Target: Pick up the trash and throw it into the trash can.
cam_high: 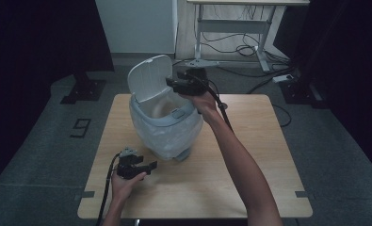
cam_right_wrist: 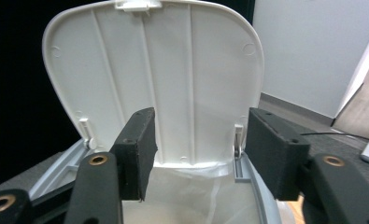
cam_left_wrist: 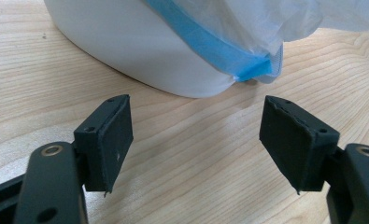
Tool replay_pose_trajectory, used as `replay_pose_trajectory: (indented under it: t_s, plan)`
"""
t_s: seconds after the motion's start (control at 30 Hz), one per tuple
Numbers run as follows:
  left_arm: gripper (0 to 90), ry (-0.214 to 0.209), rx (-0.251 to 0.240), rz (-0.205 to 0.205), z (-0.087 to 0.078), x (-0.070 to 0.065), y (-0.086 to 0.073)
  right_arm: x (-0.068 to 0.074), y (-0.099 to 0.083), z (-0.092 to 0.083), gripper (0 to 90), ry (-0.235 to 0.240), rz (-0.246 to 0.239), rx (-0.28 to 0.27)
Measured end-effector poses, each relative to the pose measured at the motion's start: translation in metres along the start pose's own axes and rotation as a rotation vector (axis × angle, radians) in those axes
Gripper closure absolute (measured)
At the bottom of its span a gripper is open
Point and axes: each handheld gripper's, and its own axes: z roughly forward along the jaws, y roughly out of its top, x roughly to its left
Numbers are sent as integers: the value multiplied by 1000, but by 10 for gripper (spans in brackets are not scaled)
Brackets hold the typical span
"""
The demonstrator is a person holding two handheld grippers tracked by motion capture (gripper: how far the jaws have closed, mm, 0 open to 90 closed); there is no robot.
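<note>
Right gripper [cam_right_wrist: 196,154]: jaws spread, nothing between the pads. It is held above the bin's [cam_high: 165,127] open mouth, on the side away from the lid [cam_right_wrist: 154,79], pointing at the lid's inner face.

Left gripper [cam_left_wrist: 196,144]: jaws spread wide, empty, low over the desk [cam_left_wrist: 182,177], just short of the bin's base; no contact.

Bin: white, rounded body, grey-blue rim ring, standing upright on the desk. Lid hinged open, standing near vertical at the bin's far-left side. A thin translucent bag [cam_high: 167,134] lines the bin and is draped over the outside of the body.

High view: bin sits left of the desk's middle; the person's right hand [cam_high: 203,100] holds its gripper over the bin's right rim, the left hand [cam_high: 125,181] rests near the desk's front edge, below and left of the bin.

Right gripper view adds: ribs on the lid's underside, two small hinge clips, bag hanging inside the opening.

Left gripper view adds: a blue band on the bag edge [cam_left_wrist: 219,51] against the bin's lower wall, and the desk's wood grain.
</note>
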Motion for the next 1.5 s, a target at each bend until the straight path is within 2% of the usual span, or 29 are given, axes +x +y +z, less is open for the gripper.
replay_pose_trajectory:
  t_s: [0.23, 0.3, 0.47, 0.57, 0.7, 0.93, 1.1, 1.27, 1.37, 1.5]
  plan:
    - [256, 5, -5, -2, -1, 1, 0, -9, -4, -37, 396, -1, 28, -39]
    - [256, 9, -7, -2, -2, 1, 0, -13, -8, -52, 393, 2, 39, -46]
    - [256, 20, -19, -2, -5, 2, 1, -25, -26, -87, 372, -30, 31, -40]
    - [256, 24, -27, -8, -6, 4, 1, -29, -46, -112, 363, -60, 17, -29]
    - [256, 28, -40, -14, -9, 6, 1, -36, -76, -142, 359, -91, 26, -21]
    - [256, 32, -43, -10, -9, 4, 0, -46, -139, -183, 348, -142, 89, 9]
    - [256, 36, -40, -5, -8, 4, 0, -49, -186, -199, 346, -161, 143, 43]
    - [256, 39, -58, -11, -10, 4, 1, -50, -225, -208, 346, -177, 190, 83]
    - [257, 35, -64, -9, -11, 3, 1, -51, -236, -209, 344, -193, 189, 126]
    - [257, 30, -77, -11, -14, 2, 2, -53, -241, -211, 345, -207, 203, 125]
